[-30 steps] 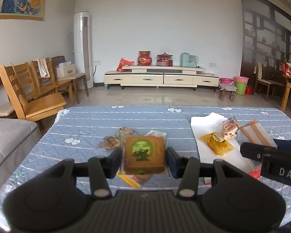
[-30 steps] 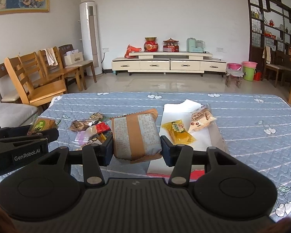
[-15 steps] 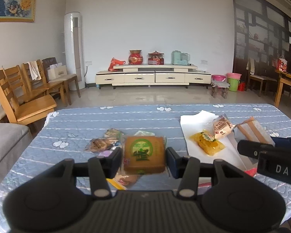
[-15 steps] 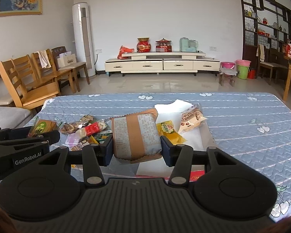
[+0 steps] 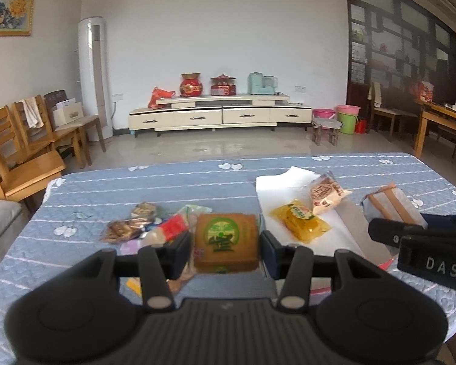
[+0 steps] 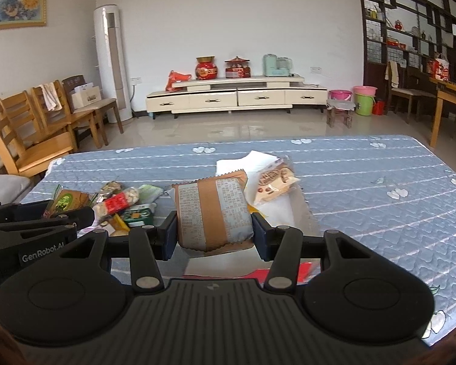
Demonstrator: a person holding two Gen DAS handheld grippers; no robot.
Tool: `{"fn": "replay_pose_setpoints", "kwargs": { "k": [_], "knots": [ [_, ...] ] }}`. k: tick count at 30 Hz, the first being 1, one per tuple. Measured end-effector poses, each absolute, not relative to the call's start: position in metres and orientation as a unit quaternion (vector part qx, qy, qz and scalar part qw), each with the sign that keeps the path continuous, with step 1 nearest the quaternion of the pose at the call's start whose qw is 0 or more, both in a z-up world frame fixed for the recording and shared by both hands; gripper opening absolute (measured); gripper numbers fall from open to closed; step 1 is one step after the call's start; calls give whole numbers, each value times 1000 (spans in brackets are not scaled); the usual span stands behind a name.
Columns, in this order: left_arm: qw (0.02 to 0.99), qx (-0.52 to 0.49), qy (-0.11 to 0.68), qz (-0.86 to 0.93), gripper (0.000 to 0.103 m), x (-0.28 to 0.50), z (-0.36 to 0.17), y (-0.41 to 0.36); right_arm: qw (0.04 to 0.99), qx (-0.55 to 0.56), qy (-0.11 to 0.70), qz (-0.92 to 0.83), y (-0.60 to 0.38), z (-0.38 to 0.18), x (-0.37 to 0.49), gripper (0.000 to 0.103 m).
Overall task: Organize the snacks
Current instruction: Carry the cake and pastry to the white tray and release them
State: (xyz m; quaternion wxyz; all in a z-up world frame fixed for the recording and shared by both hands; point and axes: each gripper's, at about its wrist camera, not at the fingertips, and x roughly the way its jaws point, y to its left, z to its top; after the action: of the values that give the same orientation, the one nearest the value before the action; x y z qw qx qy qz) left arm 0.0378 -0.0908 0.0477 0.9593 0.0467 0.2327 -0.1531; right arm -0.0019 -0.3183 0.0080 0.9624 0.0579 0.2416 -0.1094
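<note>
Both views daylit, fairly bright, soft and even; no hard shadows on the blue quilted tablecloth (image 5: pixel 197 182). Diffuse sheen on the tiled floor (image 6: pixel 228 127) below the TV cabinet (image 6: pixel 237 97), light apparently from the right side. White wall (image 5: pixel 215 30) slightly washed out. Strong fisheye bowing: shelving unit (image 6: pixel 410 30) and ceiling line curve at the edges; dark vignette in the corners. Left wrist view softer, with slight smear on near snack packets (image 5: pixel 130 228); right wrist view sharper
</note>
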Motion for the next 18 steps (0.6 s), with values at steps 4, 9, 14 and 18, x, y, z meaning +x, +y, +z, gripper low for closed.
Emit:
{"fn": "replay_pose_setpoints", "kwargs": {
  "k": [4,9,14,18],
  "knots": [
    [956,49,234,-167,49,42,46,-104,959,67,245,-127,-326,6,1,62],
    [953,56,237,-182,49,49,42,-123,955,71,248,-146,-331,2,5,62],
    [949,61,243,-193,49,55,37,-138,951,74,253,-159,-333,0,10,62],
    [945,64,250,-200,49,61,33,-148,949,74,257,-165,-334,-1,17,62]
  ]
}}
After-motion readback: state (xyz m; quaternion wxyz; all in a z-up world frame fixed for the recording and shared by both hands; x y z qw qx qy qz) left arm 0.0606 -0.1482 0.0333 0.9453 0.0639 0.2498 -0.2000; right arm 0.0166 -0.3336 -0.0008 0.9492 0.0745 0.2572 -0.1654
